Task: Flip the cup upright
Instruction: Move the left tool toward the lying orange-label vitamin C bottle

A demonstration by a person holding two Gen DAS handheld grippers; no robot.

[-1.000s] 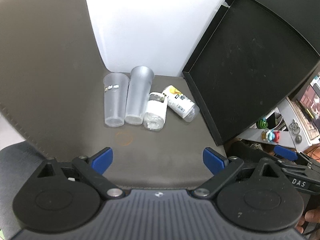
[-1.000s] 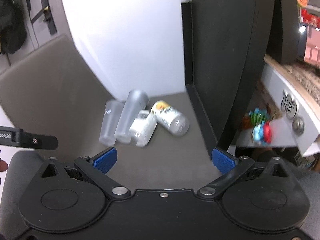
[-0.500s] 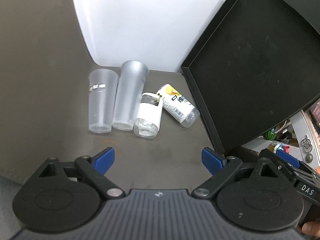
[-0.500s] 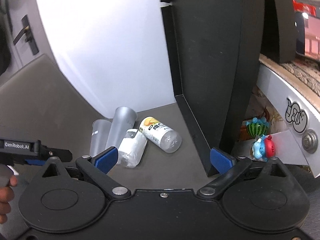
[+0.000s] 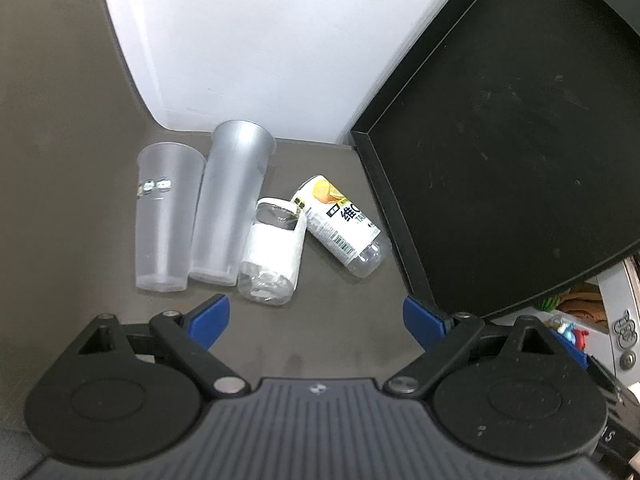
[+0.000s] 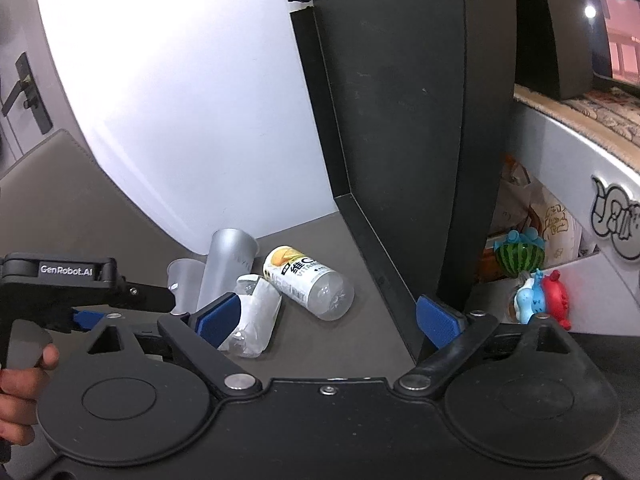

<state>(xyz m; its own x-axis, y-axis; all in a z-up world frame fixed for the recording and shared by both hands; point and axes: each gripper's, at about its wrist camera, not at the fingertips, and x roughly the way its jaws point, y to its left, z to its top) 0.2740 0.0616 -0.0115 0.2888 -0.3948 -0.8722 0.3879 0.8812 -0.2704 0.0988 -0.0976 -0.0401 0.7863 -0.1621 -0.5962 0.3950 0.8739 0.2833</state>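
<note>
both grippers, left point(image 5: 316, 318) & right point(image 6: 328, 318), wide; frosted tapered plastic cups point(image 5: 230, 208) lying flat.

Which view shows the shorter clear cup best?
The left wrist view: the shorter clear cup lies fully visible, from rim to base. In the right wrist view, the left gripper hides most of it.
</note>
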